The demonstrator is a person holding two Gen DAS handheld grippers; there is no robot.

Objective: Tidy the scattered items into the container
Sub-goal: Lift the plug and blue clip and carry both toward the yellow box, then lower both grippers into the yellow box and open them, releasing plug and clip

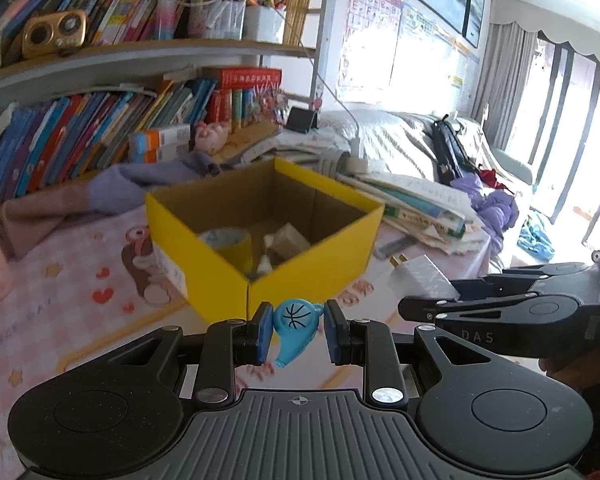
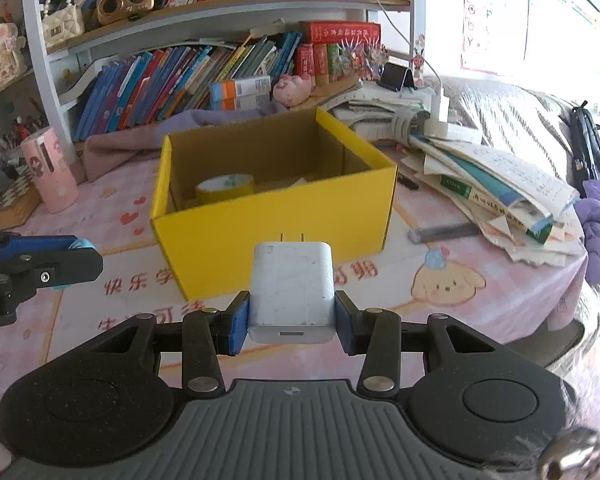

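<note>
The fingers of the left gripper are clamped on a small blue whistle printed with a basketball pattern, its mouthpiece hanging down below the pads, and the gripper hovers above the pink patterned tablecloth just short of the near corner of the yellow box. That open-topped cardboard container already holds a roll of yellow tape at its left and a few pale, blurred items I cannot name beside it. Further right, the right gripper is closed on a white charger, pinched across its lower sides with the two prongs pointing ahead toward the box's front wall; in the left wrist view this gripper shows side-on at the right edge, near its partner. Right of the box lies a heap of books and papers, with a dark flat object on the cloth before it. The step in hand looks like carrying both items to the box. To do it well, each gripper should rise enough that the whistle's dangling tip and the charger's prongs clear the front rim, then travel over the open interior before letting go. The two should enter apart, the left toward the free floor right of the tape and the right toward the far right side, so that they do not knock together. Releasing low inside keeps the light whistle from bouncing out.
</note>
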